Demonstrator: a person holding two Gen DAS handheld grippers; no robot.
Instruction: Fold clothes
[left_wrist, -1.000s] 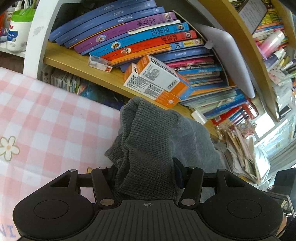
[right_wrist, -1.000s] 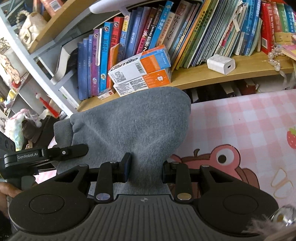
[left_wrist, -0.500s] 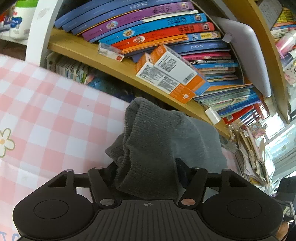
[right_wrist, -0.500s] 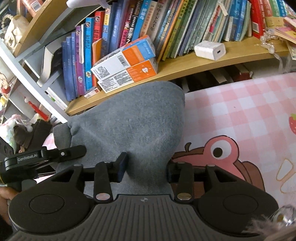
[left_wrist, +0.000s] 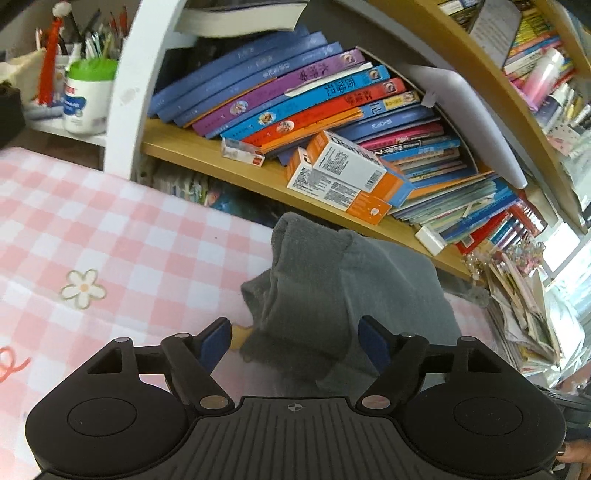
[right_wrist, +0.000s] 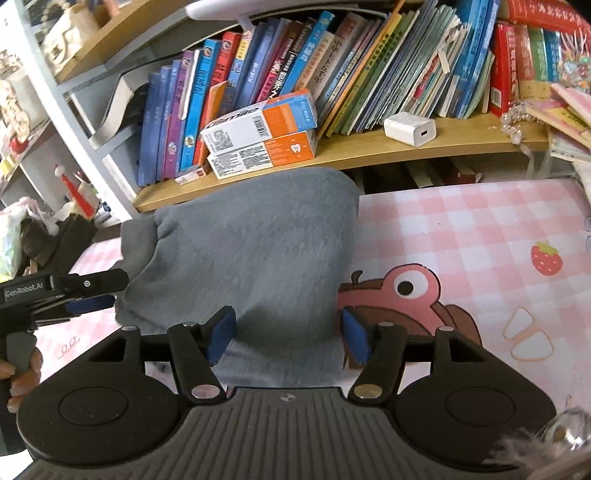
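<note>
A grey knitted garment (left_wrist: 325, 295) lies folded on the pink checked cloth (left_wrist: 110, 236), its far edge near the bookshelf. It also shows in the right wrist view (right_wrist: 255, 258) as a smooth grey bundle with a ribbed cuff at its left. My left gripper (left_wrist: 295, 339) is open, its blue pads either side of the garment's near end, not touching it. My right gripper (right_wrist: 286, 339) is open, with the garment's near edge between its pads. The left gripper also shows from the side in the right wrist view (right_wrist: 88, 291).
A wooden bookshelf (right_wrist: 369, 151) packed with books stands right behind the garment. Orange and white boxes (right_wrist: 262, 133) and a white charger (right_wrist: 410, 129) sit on its edge. A white shelf post (left_wrist: 129, 85) is at the left. The cloth (right_wrist: 480, 236) has cartoon prints.
Both grippers have opened and let go of the garment, which now rests on the cloth. Both have drawn back a little.
</note>
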